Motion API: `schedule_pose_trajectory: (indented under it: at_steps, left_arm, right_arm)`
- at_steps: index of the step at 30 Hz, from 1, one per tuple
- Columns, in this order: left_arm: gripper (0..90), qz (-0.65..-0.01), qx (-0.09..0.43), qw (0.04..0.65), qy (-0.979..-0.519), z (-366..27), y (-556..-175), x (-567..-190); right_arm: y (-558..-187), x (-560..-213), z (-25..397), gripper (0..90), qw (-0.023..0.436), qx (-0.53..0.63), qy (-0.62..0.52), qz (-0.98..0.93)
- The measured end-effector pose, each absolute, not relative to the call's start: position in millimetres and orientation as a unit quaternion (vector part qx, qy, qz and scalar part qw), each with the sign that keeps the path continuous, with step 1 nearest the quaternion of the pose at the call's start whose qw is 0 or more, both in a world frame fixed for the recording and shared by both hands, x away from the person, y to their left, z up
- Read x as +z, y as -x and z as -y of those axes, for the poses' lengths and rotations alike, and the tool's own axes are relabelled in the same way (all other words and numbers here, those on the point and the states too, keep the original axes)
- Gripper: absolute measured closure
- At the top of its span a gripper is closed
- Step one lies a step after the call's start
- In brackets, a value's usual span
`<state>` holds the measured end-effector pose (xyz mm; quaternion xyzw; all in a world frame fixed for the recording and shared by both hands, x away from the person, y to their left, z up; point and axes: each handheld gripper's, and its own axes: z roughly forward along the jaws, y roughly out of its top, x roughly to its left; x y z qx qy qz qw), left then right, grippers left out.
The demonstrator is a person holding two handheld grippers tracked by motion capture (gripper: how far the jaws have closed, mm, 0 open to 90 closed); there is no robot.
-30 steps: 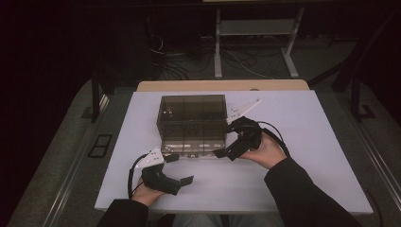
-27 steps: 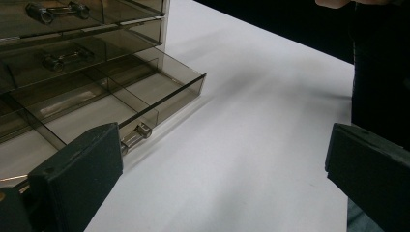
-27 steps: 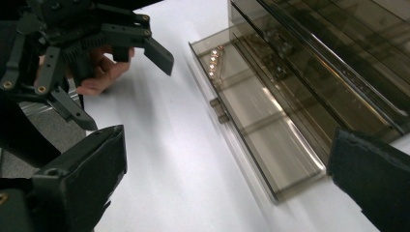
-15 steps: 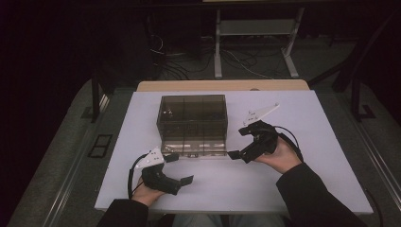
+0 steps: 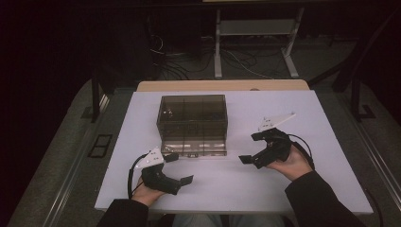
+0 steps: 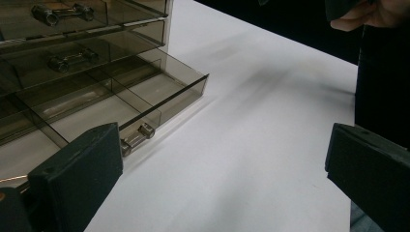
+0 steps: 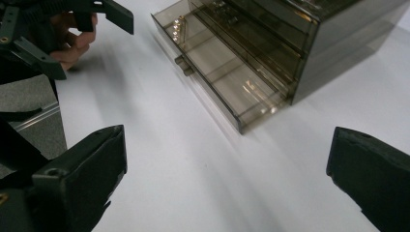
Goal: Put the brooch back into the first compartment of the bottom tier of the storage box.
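A smoky see-through drawer cabinet (image 5: pixel 193 118) stands mid-table. Its bottom drawer (image 5: pixel 194 149) is pulled out toward me, with divided compartments (image 6: pixel 121 104) and a small metal handle (image 6: pixel 138 135). In the right gripper view the drawer (image 7: pixel 222 72) holds small shiny bits (image 7: pixel 179 26) at one end. My left gripper (image 5: pixel 179 168) rests at the front left, just below the drawer's left corner, open and empty (image 6: pixel 222 159). To the right of the drawer and clear of it, my right gripper (image 5: pixel 250 147) is held open and empty (image 7: pixel 227 164).
The white tabletop (image 5: pixel 283 189) has free room in front and to both sides of the cabinet. A wooden strip (image 5: pixel 222 85) runs along the far edge. Dark floor, cables and a metal stand (image 5: pixel 255 47) lie beyond the table.
My right gripper has drawn away from the drawer's front right corner and moved to the right. The left gripper has stayed put.
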<state>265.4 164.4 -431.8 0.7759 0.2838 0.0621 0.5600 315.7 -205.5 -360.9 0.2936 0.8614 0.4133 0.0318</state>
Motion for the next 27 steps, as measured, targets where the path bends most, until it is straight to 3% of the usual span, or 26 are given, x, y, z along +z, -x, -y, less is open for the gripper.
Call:
schedule_pose_trajectory:
  at_steps: [27]
  left_arm:
    - [0.0, -0.293, 0.066, 0.559, -0.773, -167.5, -264.5, -431.7]
  right_arm:
    - [-280.2, -410.3, 275.9, 0.3, 0.062, 0.436, -0.391, -0.808]
